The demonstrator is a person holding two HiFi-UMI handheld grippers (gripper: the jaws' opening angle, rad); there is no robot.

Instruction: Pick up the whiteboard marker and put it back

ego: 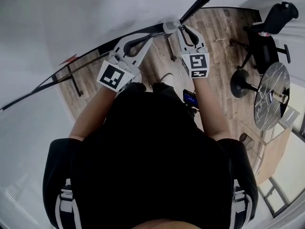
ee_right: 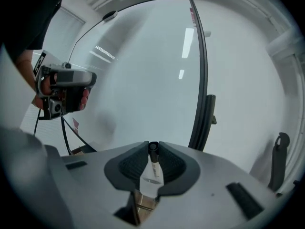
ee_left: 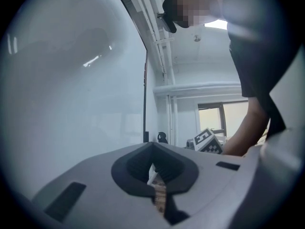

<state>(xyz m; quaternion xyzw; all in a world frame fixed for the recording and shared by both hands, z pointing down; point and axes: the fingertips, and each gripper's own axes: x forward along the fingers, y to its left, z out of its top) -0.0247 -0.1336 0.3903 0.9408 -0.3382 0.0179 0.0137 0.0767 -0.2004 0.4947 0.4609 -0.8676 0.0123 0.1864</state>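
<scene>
Pinching the marker (ee_right: 152,170) tight with the right gripper (ee_right: 152,145), low in the middle of the frame, so as not to drop it near the whiteboard (ee_right: 143,70). Keeping the left gripper (ee_left: 152,147) pressed together, out of the way.

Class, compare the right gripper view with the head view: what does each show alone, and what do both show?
Right gripper view only: the whiteboard marker clamped between the right gripper's jaws, its black end foremost. Head view only: the black office chair and the round table. Both: the whiteboard and the left gripper, held up near it.
</scene>
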